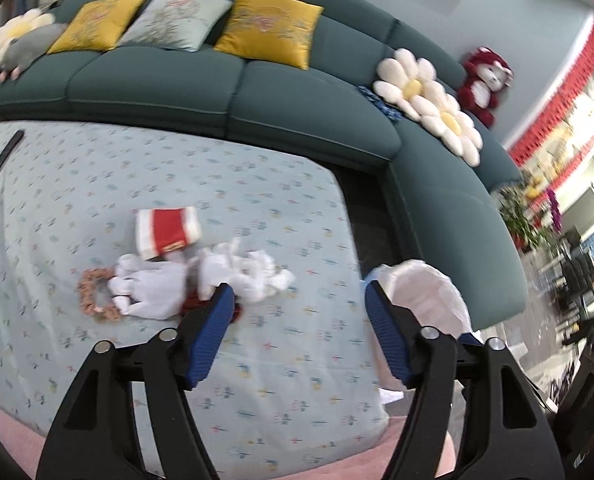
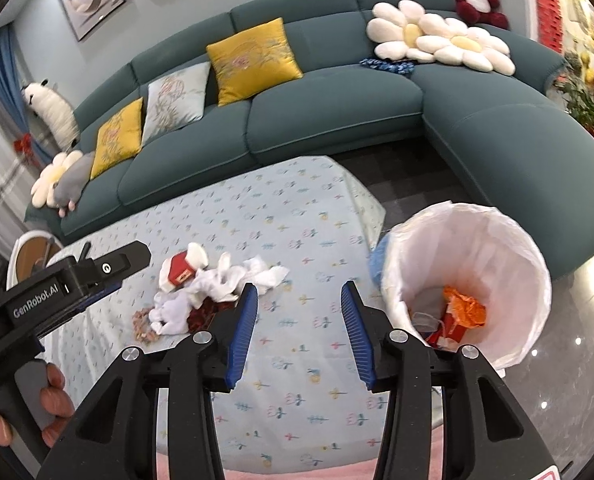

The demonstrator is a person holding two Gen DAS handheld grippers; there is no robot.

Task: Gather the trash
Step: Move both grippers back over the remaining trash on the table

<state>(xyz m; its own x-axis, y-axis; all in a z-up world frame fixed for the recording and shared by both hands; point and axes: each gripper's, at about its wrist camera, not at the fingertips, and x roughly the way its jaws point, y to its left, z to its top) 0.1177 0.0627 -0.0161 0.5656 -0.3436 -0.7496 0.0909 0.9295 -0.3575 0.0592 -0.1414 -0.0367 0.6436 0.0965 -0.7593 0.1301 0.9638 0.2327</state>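
A pile of trash lies on the flowered tablecloth (image 1: 281, 208): crumpled white tissues (image 1: 241, 272), a red and white carton (image 1: 167, 232), a pinkish ring of scraps (image 1: 93, 296) and dark red bits. The pile also shows in the right wrist view (image 2: 217, 284). My left gripper (image 1: 297, 304) is open and empty, just right of the pile. My right gripper (image 2: 299, 300) is open and empty, above the cloth (image 2: 297, 220) between the pile and a white-lined trash bin (image 2: 509, 240). The bin holds orange wrapper trash (image 2: 465, 308). The bin's rim shows in the left wrist view (image 1: 429, 284).
A teal corner sofa (image 2: 337, 112) with yellow and pale cushions and flower pillows runs behind the table. Two dark remotes (image 1: 5, 156) lie at the table's far left. The left gripper's body (image 2: 77, 280) and hand are at the left of the right wrist view.
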